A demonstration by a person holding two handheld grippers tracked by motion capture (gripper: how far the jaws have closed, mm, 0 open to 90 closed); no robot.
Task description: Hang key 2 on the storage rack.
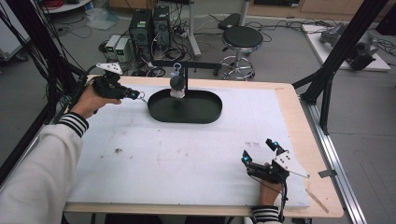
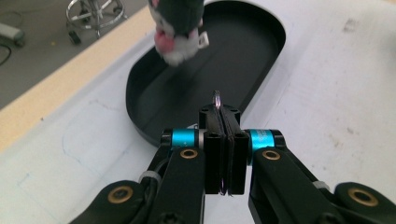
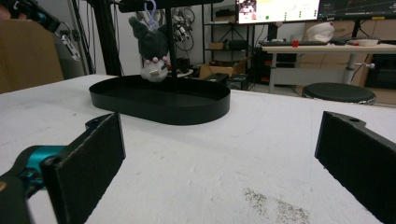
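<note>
The left gripper (image 2: 223, 140) has its jaws clenched on a small metal ring (image 2: 216, 99), which its own view shows poking above the pads; from above it looks like a carabiner clip, though that is hard to tell. It hovers at the far left edge of the table (image 1: 289, 100), just left of the black oval tray (image 1: 184, 106). A dark plush toy (image 1: 177, 85) hangs on a blue loop from a black stand over the tray. The right gripper (image 1: 259, 151) rests near the front right corner, jaws released and wide apart. White padding (image 1: 187, 154) covers the tabletop; a stool (image 1: 241, 39) and computers (image 1: 149, 25) stand beyond.
</note>
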